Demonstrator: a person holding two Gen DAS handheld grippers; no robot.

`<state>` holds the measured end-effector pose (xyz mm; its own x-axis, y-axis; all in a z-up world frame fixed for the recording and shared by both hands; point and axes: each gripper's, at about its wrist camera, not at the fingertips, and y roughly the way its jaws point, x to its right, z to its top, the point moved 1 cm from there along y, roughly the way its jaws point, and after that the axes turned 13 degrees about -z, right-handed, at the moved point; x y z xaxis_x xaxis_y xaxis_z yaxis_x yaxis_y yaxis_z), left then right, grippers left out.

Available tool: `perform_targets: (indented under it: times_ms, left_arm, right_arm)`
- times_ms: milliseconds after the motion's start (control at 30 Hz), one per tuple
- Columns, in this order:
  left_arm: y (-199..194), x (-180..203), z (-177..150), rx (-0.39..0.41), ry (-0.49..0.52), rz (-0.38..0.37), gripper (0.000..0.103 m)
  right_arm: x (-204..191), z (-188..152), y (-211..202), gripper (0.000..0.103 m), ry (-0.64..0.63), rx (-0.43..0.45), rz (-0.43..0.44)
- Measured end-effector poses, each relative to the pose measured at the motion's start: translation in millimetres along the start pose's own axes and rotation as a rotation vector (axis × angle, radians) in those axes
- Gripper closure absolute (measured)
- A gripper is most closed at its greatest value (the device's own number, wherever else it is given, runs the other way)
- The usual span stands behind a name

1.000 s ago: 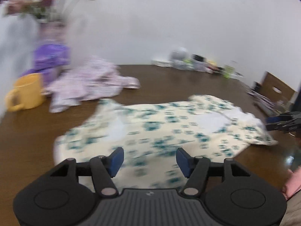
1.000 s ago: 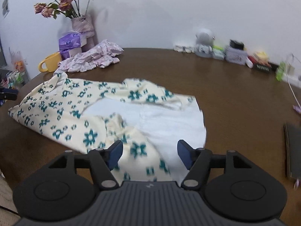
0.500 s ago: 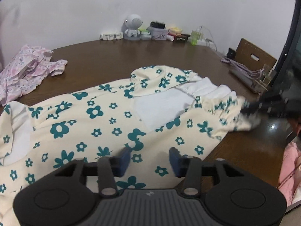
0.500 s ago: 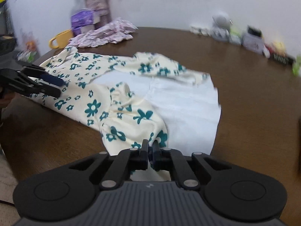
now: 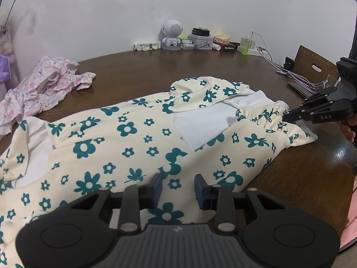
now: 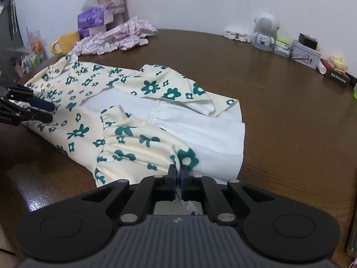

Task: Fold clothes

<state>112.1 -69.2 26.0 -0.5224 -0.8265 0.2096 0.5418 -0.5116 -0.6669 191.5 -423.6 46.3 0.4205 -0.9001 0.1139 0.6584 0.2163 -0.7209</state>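
Left gripper [image 5: 176, 188] narrowed since 0.5 s ago, jaws still apart over floral dress [image 5: 125, 147]. Right gripper [image 6: 177, 174] stays clamped on dress hem.

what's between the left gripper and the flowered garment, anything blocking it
Nothing visible does. The left gripper is open right over the flowered garment, with cloth showing between its fingers. The right gripper is already shut on the garment's near edge. The pink garment lies apart on the table.
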Motion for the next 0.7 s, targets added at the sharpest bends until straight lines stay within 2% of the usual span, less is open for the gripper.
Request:
perform_targets:
  times_ms: [133, 200, 233, 333, 433, 500, 700]
  left_arm:
    - [-3.1, 7.0, 0.5, 0.020, 0.026, 0.038, 0.068]
    - [-9.9, 11.8, 1.7, 0.052, 0.046, 0.048, 0.063]
    - [-13.1, 14.1, 2.5, 0.066, 0.054, 0.048, 0.060]
    - [-16.7, 22.0, 4.2, 0.092, 0.077, 0.030, 0.060]
    - [-11.4, 32.7, 6.4, 0.095, 0.108, 0.006, 0.061]
    - [-3.7, 40.5, 6.7, 0.086, 0.131, -0.010, 0.061]
    - [16.5, 51.4, 4.9, 0.056, 0.142, -0.017, 0.061]
  right_arm:
    - [6.5, -9.4, -0.6, 0.099, 0.051, 0.005, 0.005]
    - [9.8, -14.1, -0.9, 0.094, 0.076, 0.008, 0.007]
    - [13.7, -14.4, -7.2, 0.093, 0.120, 0.031, 0.016]
    - [17.5, -15.4, -31.3, 0.081, 0.226, 0.122, 0.027]
    - [-2.1, -17.9, -43.1, 0.073, 0.237, 0.189, -0.007]
    - [-21.5, -19.1, -40.2, 0.073, 0.235, 0.200, -0.025]
    - [-82.4, -24.9, -14.8, 0.073, 0.200, 0.214, 0.005]
